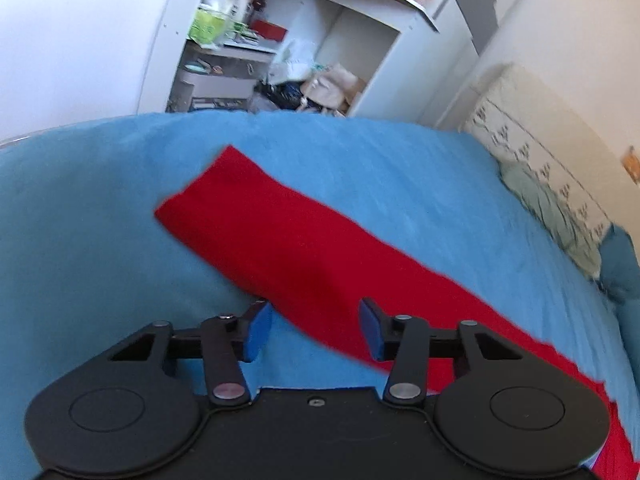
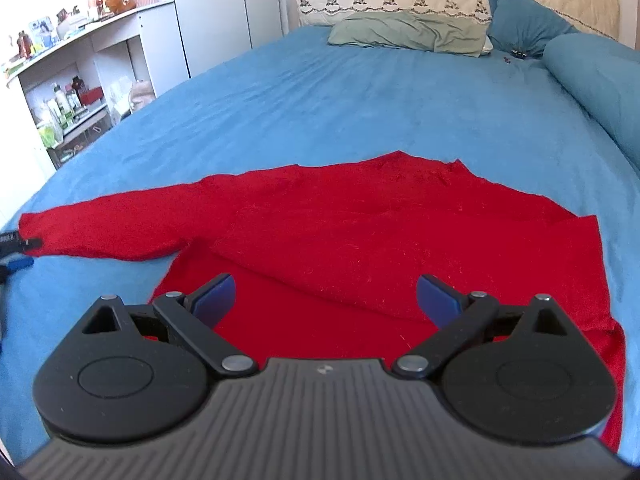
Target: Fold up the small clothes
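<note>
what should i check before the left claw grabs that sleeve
1. Red sweater lies spread on the blue bedsheet: ok.
2. Left sleeve stretched out straight: ok.
3. Left claw has sleeve cloth between its pads: ok.
4. Pads pressing on the cloth: not ok, a gap shows on both sides.
5. Right claw open over the sweater body, holding nothing: ok.
6. Right sleeve position: cannot tell, cut off by the picture's edge.
</note>
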Motion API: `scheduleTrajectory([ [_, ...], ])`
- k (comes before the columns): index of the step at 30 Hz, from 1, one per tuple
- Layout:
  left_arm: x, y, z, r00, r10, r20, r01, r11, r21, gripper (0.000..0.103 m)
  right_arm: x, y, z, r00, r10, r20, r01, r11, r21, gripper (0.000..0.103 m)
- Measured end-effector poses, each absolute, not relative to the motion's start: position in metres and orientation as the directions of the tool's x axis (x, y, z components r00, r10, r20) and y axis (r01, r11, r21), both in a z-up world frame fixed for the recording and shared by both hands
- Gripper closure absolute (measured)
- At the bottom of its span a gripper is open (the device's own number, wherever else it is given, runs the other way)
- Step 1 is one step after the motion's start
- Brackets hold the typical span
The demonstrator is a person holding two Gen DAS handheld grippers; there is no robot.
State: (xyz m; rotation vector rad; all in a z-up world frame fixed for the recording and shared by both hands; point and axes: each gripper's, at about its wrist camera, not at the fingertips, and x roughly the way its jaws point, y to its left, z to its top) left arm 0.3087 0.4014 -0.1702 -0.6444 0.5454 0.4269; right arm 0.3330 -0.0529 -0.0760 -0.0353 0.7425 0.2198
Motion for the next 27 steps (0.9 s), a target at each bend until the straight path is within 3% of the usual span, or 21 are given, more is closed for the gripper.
scheduleTrajectory([
  [3,0.318,0.412,-0.170,0.781,0.213,-0.586,-0.547,0.685,-0.480,0.062,0.334,-0.052,-0.079,0.725,0.168,-0.668,-0.201,0.979,0.028,0.000],
  [4,0.322,0.413,-0.169,0.777,0.216,-0.591,-0.553,0.683,-0.477,0.073,0.334,-0.048,-0.080,0.731,0.161,-0.663,-0.197,0.980,0.020,0.000],
  [5,0.325,0.413,-0.167,0.766,0.223,-0.603,-0.564,0.685,-0.462,0.095,0.332,-0.047,-0.079,0.737,0.161,-0.657,-0.201,0.980,0.015,0.000],
  [9,0.330,0.408,-0.156,0.764,0.236,-0.601,-0.558,0.710,-0.430,0.097,0.328,-0.048,-0.074,0.755,0.161,-0.636,-0.211,0.977,-0.003,0.000],
  [16,0.340,0.339,-0.084,0.864,0.187,-0.468,-0.372,0.863,-0.342,0.097,0.319,-0.085,-0.057,0.789,0.159,-0.594,-0.159,0.986,0.052,0.000],
  [23,0.373,0.181,-0.009,0.938,-0.057,-0.343,-0.035,0.966,-0.257,0.097,0.301,-0.143,-0.043,0.812,0.138,-0.567,-0.090,0.990,0.111,0.000],
  [27,0.393,0.075,-0.004,0.917,-0.205,-0.341,0.144,0.970,-0.195,0.097,0.294,-0.185,-0.040,0.827,0.100,-0.554,-0.032,0.991,0.131,0.000],
])
